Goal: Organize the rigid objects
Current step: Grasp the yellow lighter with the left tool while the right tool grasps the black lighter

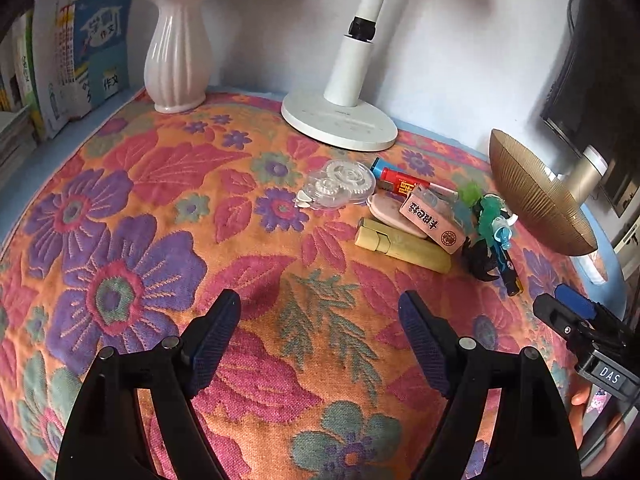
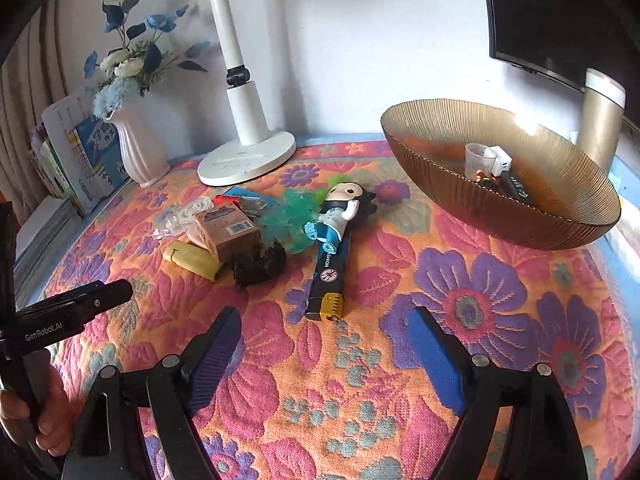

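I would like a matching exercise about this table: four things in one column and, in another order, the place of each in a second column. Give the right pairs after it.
Things:
1. vase
2. lighter
3. small cup
4. pink box

Places:
A. inside the brown bowl
B. by the books, at the back of the table
C. on top of the pile, resting on the eraser
D. flat on the cloth, under the doll

Pairs: 1-B, 2-D, 3-A, 4-C
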Action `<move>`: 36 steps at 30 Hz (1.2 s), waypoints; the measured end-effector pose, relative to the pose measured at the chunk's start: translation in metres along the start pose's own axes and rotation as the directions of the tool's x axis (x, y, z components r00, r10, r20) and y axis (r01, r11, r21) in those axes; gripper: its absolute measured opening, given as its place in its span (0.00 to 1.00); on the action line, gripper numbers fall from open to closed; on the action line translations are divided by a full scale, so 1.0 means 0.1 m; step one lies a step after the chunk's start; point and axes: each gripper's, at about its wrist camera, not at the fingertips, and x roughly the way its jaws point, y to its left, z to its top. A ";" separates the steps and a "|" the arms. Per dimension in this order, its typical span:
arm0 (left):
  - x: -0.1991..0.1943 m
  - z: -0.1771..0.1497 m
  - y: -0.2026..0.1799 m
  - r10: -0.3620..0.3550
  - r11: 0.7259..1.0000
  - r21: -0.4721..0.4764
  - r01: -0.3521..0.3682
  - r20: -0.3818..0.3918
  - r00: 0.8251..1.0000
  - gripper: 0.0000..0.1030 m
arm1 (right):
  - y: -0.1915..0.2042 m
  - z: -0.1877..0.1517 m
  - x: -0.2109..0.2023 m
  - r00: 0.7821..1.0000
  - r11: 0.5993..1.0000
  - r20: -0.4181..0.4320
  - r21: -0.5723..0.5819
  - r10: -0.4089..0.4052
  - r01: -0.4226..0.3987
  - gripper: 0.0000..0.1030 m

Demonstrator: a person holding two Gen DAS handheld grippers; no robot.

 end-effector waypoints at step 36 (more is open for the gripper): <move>0.43 0.12 -0.52 0.177 0.976 0.146 -0.161 -0.104 0.979 0.82 | -0.23 -0.01 0.07 0.996 0.990 -0.048 0.125 0.078 -0.071 0.88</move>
